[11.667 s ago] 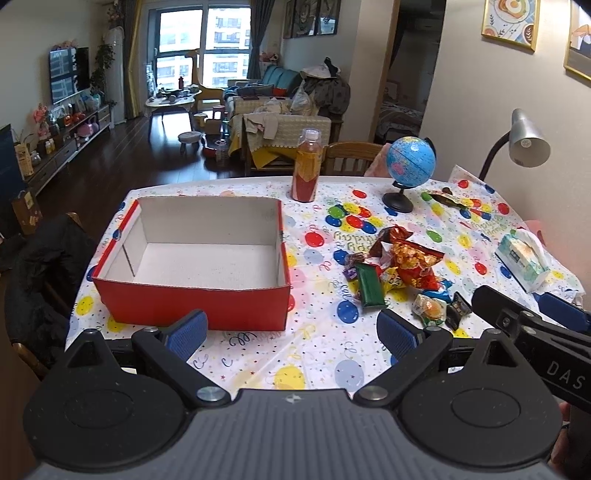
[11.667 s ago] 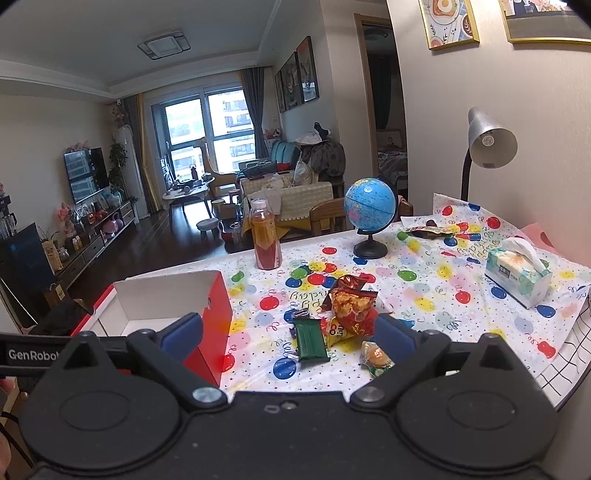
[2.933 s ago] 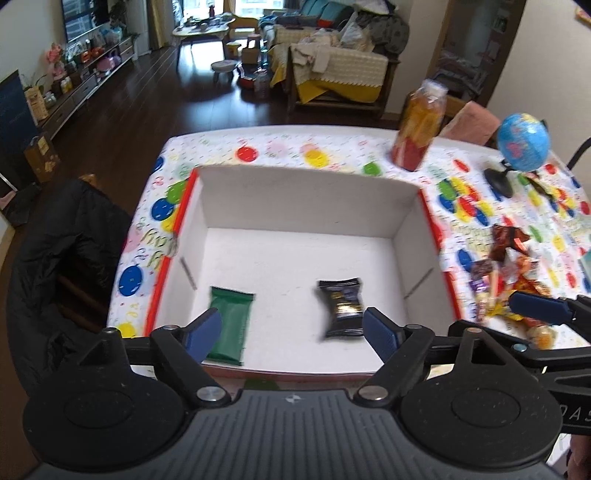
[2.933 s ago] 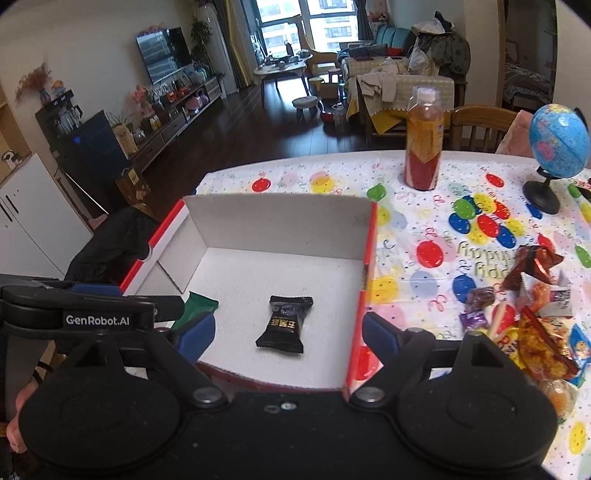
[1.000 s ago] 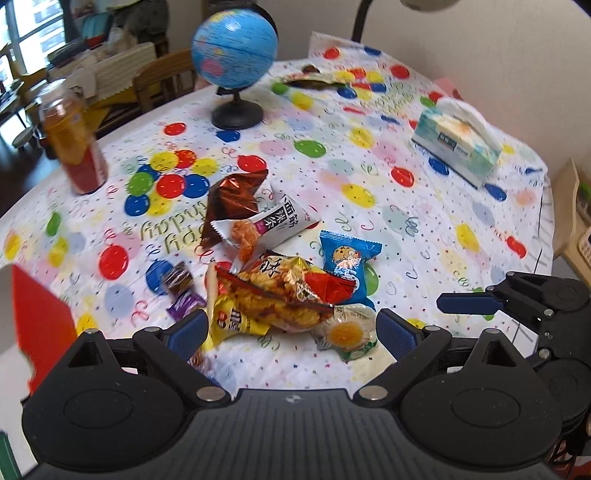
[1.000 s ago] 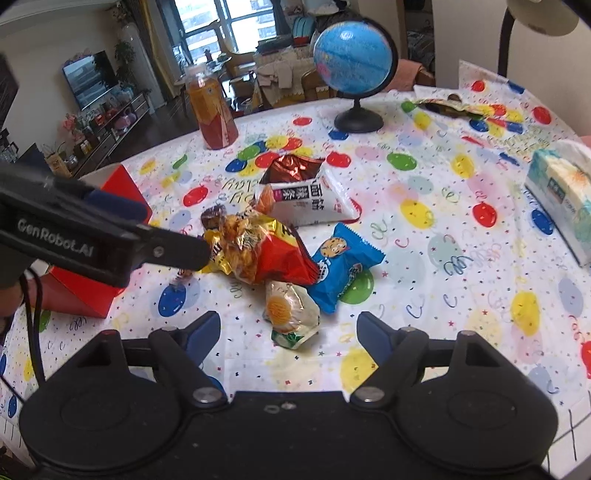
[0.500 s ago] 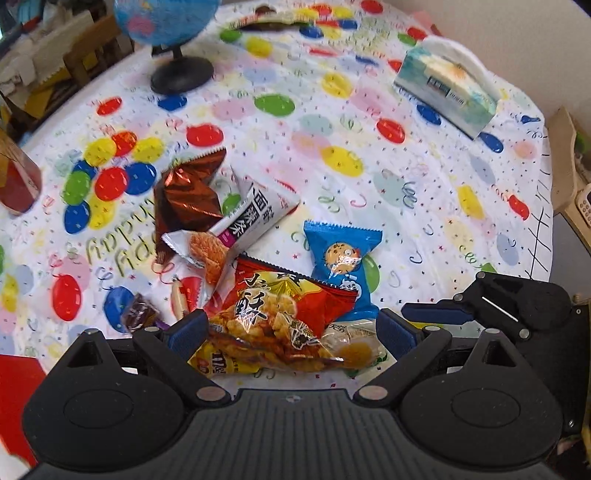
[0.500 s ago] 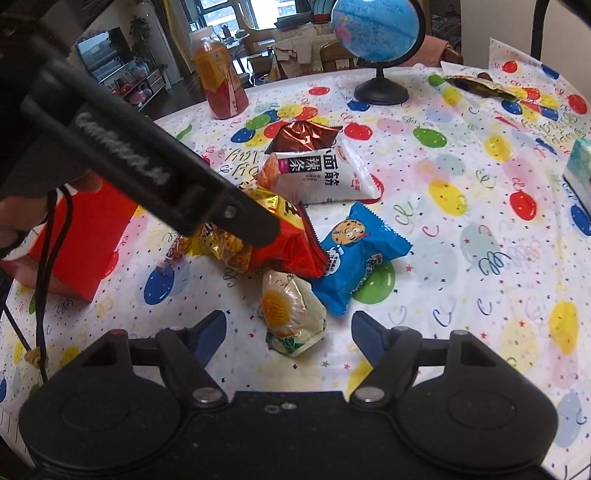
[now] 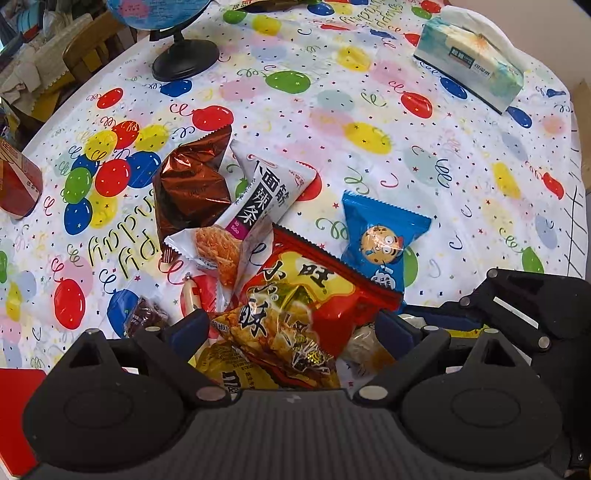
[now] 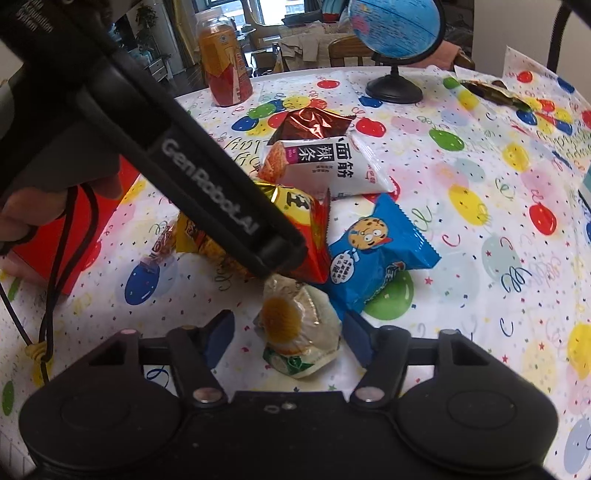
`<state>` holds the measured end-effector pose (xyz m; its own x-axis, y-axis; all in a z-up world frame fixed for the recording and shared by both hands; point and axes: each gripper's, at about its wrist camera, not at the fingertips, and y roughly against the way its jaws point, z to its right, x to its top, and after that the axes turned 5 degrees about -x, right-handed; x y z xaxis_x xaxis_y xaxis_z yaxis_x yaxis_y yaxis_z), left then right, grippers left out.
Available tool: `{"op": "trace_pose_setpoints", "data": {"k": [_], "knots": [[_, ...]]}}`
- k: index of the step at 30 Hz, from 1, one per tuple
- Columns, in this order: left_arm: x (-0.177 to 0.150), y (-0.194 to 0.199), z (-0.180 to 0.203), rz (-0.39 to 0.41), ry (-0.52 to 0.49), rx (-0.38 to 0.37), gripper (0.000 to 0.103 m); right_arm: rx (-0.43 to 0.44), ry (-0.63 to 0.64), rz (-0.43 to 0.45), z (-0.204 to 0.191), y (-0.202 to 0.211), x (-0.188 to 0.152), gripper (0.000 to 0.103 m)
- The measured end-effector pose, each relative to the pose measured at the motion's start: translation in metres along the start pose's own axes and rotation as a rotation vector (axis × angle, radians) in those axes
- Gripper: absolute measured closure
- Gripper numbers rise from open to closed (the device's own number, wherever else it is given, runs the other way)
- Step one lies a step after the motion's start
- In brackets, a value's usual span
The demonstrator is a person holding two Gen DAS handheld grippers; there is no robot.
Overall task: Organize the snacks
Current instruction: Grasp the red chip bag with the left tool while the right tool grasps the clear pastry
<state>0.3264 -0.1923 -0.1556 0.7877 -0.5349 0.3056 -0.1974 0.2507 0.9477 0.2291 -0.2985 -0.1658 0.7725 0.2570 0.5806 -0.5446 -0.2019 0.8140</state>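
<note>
- Counter cover (image 9: 369, 110): thin plastic sheet, smooth, soft sheen, balloon print.
- Red chip bag (image 9: 306, 306): glossy crinkled film.
- Brown pack (image 9: 192, 181): metallic foil, very shiny, creased.
- White pack (image 9: 258, 206): smooth satin plastic.
- Blue cookie pack (image 10: 376, 251): glossy plastic, serrated ends.
- Egg pack (image 10: 295, 328): clear film, wrinkled.
- Left tool (image 9: 295, 328) and right tool (image 10: 288, 332): matt black plastic, blue rubbery pads, metal pins.
- Globe (image 10: 395, 22): glossy.
</note>
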Motion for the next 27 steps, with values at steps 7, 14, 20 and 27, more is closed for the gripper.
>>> {"op": "trace_pose_setpoints", "data": {"k": [7,14,20,27], "knots": [[-0.008,0.004,-0.003,0.021,0.030,0.015,0.027,-0.016,-0.007,0.008,-0.001,0.000,-0.003,0.064],[-0.020,0.016,-0.004,0.058,0.089,0.008,0.032,-0.005,-0.033,0.005,-0.004,0.009,-0.007,0.069],[-0.035,0.038,-0.009,0.108,0.167,-0.018,0.033,0.008,-0.071,0.019,-0.004,0.029,-0.013,0.069],[-0.056,0.066,-0.013,0.160,0.257,-0.024,0.034,0.008,-0.110,0.060,-0.006,0.061,-0.011,0.069]]}}
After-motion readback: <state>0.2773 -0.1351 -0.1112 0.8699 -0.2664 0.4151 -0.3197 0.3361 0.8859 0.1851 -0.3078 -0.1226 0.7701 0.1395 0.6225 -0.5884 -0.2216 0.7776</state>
